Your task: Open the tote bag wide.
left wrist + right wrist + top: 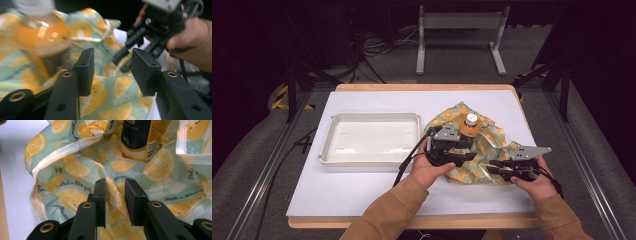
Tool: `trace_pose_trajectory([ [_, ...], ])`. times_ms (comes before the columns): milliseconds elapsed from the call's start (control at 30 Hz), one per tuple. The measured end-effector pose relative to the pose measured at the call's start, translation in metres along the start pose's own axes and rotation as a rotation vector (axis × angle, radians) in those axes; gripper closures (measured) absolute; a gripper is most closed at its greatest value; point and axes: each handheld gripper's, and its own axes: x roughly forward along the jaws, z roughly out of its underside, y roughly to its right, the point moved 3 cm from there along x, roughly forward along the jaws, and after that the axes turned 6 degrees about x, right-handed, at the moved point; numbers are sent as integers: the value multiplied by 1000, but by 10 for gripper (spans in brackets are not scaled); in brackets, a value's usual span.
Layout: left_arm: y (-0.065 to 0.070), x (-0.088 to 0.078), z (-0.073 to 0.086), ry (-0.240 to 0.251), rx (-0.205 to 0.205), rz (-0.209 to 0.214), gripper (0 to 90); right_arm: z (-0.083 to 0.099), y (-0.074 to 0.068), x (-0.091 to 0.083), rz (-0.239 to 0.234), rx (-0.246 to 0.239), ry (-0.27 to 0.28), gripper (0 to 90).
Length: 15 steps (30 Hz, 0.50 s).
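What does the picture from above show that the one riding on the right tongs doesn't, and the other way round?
Only the high view takes in the white tray, the bottle's white cap, both hands and the floor beyond the table. Only the right gripper view reads the bottle's label up close, the writing printed on the cloth, and a fold of cloth standing between the right tongs. Both share the lemon-print cloth, the bottle standing on it, and the white table.
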Motion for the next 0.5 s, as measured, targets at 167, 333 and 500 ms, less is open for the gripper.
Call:
trace_pose_trajectory([
  [167, 2, 5, 6, -22, -1, 26, 463, -1, 0, 0, -3, 3, 9, 715],
  [333, 0, 16, 19, -132, -34, 35, 500, -4, -4, 2, -4, -4, 18, 710],
  [500, -7, 18, 36, -222, -83, 13, 591, -5, -5, 2, -7, 0, 27, 707],
])
